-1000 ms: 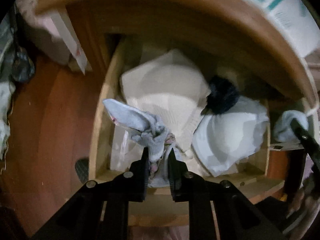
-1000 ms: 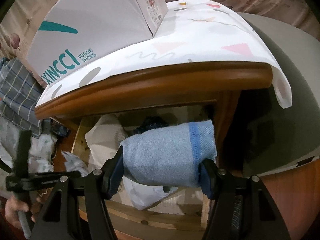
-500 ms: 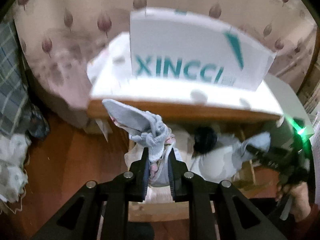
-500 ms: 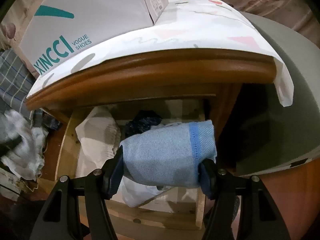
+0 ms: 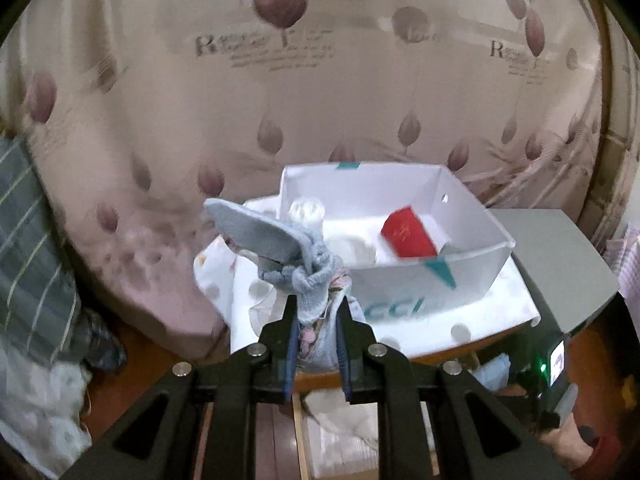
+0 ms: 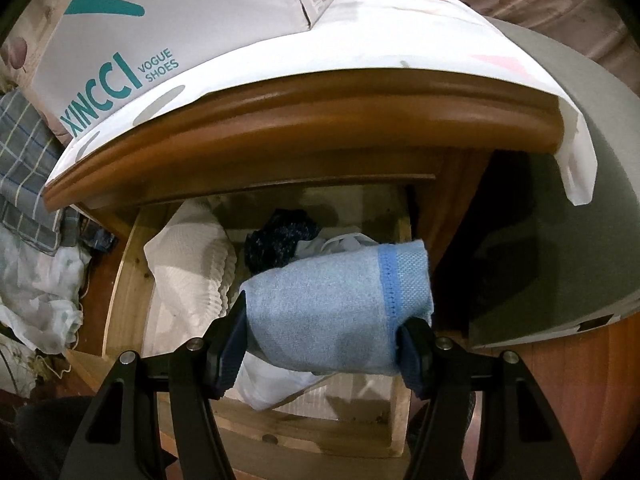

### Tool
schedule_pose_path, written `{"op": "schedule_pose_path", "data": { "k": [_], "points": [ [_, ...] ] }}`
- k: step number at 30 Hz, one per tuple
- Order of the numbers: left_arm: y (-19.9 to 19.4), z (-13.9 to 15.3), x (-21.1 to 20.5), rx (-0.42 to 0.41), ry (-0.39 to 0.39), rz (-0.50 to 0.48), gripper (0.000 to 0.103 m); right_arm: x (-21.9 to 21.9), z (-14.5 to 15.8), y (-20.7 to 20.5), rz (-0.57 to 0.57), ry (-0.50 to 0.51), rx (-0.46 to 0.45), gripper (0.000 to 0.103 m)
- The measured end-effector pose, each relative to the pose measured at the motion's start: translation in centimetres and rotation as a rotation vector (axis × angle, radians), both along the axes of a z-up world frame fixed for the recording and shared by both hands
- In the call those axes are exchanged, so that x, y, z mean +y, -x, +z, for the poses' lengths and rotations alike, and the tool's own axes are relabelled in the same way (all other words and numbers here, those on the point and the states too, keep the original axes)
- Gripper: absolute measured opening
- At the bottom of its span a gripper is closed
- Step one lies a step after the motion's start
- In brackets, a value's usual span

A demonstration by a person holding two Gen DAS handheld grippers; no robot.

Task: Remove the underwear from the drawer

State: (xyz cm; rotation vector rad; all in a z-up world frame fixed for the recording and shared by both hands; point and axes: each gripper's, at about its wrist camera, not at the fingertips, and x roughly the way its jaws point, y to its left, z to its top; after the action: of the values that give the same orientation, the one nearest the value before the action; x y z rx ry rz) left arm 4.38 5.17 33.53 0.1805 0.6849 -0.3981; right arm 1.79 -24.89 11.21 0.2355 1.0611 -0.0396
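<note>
Left wrist view: my left gripper [image 5: 318, 344] pinched tight on grey underwear [image 5: 280, 248], bunched, held high above shoe box [image 5: 472, 240], well clear of drawer [image 5: 340, 440]. Risk: thin pinch, loose flap could slide free if I swing.

Right wrist view: my right gripper [image 6: 324, 344] spread wide, clamping blue folded underwear [image 6: 336, 304] above the drawer [image 6: 124, 280]. Risk: roll may unfold, snag nightstand edge [image 6: 320, 128].
</note>
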Motion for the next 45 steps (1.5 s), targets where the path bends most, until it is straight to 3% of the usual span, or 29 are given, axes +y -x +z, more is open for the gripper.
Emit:
{"op": "schedule_pose_path", "data": {
  "k": [5,11,18,25,28,38,45],
  "points": [
    [-4.0,1.7,-1.8,-0.001,-0.014,-0.001,0.016,0.2,-0.2,-0.1,0.005,0.0,0.006,0.061],
    [-8.7,1.0,-4.3,0.043,-0.026,-0.014,0.016,0.3,-0.4,-0.2,0.007,-0.006,0.013,0.061],
    [-13.8,-2.9,-6.6,0.142,-0.042,-0.003,0.016,0.4,-0.5,-0.2,0.008,-0.018,0.019,0.061],
    [-15.7,-6.1,-6.9,0.216,-0.087,0.017,0.017,0.4,-0.9,-0.3,0.009,-0.032,0.033,0.061],
    [-15.8,-6.5,-6.7,0.215,-0.09,0.034,0.021,0.6,-0.9,-0.4,0.014,-0.025,0.034,0.061],
    [-14.6,-5.6,-5.9,0.199,-0.052,0.065,0.06,0.9,-1.1,-0.5,0.021,-0.021,0.038,0.061],
    [-11.3,-4.1,-4.7,0.148,-0.038,0.053,0.063,1.0,-1.1,-0.5,0.026,-0.008,0.035,0.061]
  ]
}}
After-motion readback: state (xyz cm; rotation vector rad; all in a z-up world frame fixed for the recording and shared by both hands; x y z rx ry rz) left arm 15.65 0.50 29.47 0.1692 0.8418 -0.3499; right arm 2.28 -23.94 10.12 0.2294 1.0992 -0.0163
